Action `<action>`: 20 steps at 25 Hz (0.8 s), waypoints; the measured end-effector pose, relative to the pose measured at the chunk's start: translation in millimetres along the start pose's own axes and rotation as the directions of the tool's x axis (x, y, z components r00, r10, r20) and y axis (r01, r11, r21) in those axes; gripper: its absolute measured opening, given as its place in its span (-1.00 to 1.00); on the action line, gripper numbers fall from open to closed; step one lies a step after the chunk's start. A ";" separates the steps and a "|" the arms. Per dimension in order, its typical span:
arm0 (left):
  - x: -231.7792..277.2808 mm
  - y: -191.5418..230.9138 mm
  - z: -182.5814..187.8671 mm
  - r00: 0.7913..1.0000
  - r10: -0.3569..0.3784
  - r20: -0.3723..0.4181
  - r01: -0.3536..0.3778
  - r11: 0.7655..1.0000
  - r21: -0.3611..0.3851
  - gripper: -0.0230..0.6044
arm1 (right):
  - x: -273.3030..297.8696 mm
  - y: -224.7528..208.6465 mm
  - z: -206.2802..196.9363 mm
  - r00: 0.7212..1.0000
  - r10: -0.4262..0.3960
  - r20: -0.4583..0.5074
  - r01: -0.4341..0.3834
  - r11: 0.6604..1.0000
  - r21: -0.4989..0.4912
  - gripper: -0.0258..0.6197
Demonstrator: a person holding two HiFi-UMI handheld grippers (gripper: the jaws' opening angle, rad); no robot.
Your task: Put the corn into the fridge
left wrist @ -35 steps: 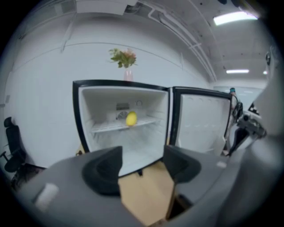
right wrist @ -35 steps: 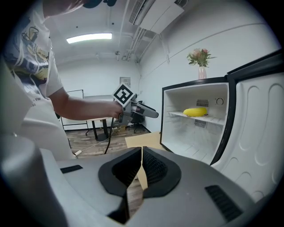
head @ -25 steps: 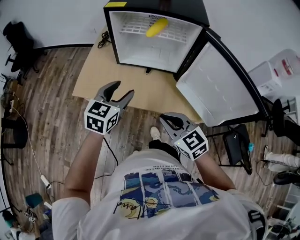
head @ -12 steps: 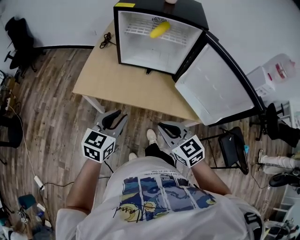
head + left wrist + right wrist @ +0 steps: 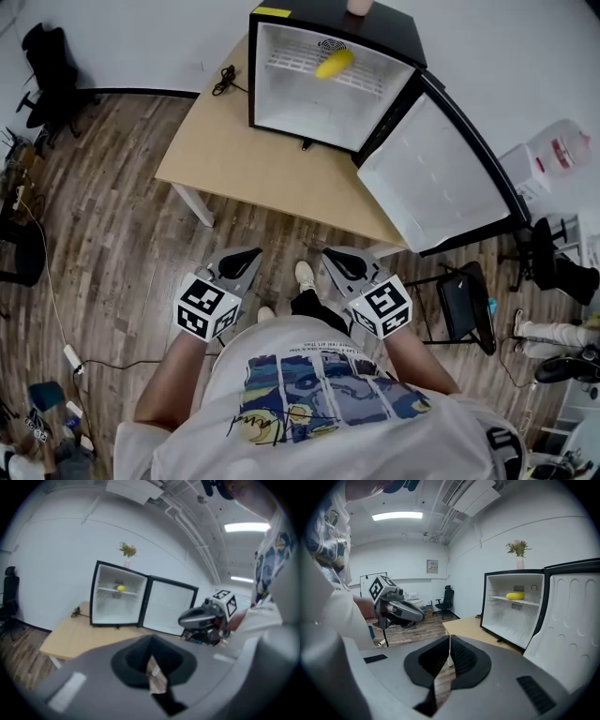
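Your corn is a yellow cob lying on its side on the white wire shelf, high inside the fridge. That small black fridge stands upright on the wooden table, with its door swung wide open.

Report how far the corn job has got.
Done: the corn lies on the upper shelf of the fridge. In hand: nothing. The left gripper has just closed with nothing in it, and the right gripper is shut and empty. Both are held short of the table. Left: probably only the door, which stands open.
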State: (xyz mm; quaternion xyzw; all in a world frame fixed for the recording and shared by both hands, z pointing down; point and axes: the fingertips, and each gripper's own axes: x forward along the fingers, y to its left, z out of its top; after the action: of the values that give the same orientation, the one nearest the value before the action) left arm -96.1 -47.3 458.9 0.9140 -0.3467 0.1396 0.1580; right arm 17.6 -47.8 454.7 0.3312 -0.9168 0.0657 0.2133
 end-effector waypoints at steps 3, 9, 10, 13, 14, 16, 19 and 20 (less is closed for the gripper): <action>-4.9 -11.5 -4.1 1.000 -0.025 -0.003 0.025 1.000 0.007 -0.89 | 1.3 6.6 0.3 1.000 0.006 0.004 -0.006 1.000 -0.003 -0.87; -13.3 -21.0 -10.5 0.999 -0.035 -0.006 0.035 0.999 0.008 -0.90 | 4.2 18.1 5.1 1.000 0.023 0.016 -0.023 1.000 -0.019 -0.87; -14.8 -21.3 -10.9 0.999 -0.035 -0.006 0.035 0.999 0.010 -0.90 | 4.3 19.5 5.3 1.000 0.025 0.016 -0.024 0.999 -0.021 -0.87; -18.4 -21.2 -12.2 0.999 -0.035 -0.005 0.035 0.999 0.011 -0.90 | 4.0 23.4 4.8 1.000 0.026 0.015 -0.025 0.999 -0.027 -0.87; -19.1 -21.2 -12.9 0.999 -0.035 -0.006 0.035 0.999 0.011 -0.90 | 4.0 24.2 4.8 1.000 0.025 0.015 -0.025 0.999 -0.028 -0.87; -19.2 -21.5 -13.9 0.999 -0.038 -0.007 0.038 0.999 0.012 -0.90 | 4.1 25.0 5.0 1.000 0.024 0.014 -0.023 0.999 -0.030 -0.87; -18.1 -23.7 -14.2 0.999 -0.046 -0.009 0.046 0.999 0.018 -0.90 | 3.8 25.8 5.0 1.000 0.023 0.012 -0.022 0.999 -0.034 -0.87; -18.0 -24.7 -14.0 0.999 -0.048 -0.010 0.049 0.999 0.021 -0.90 | 3.4 26.3 4.9 1.000 0.022 0.012 -0.022 0.999 -0.036 -0.87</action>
State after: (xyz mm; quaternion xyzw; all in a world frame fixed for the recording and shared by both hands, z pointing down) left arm -94.4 -13.7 460.4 0.9231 -0.3221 0.1435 0.1535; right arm -3.1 -30.8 452.3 0.3175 -0.9227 0.0498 0.2128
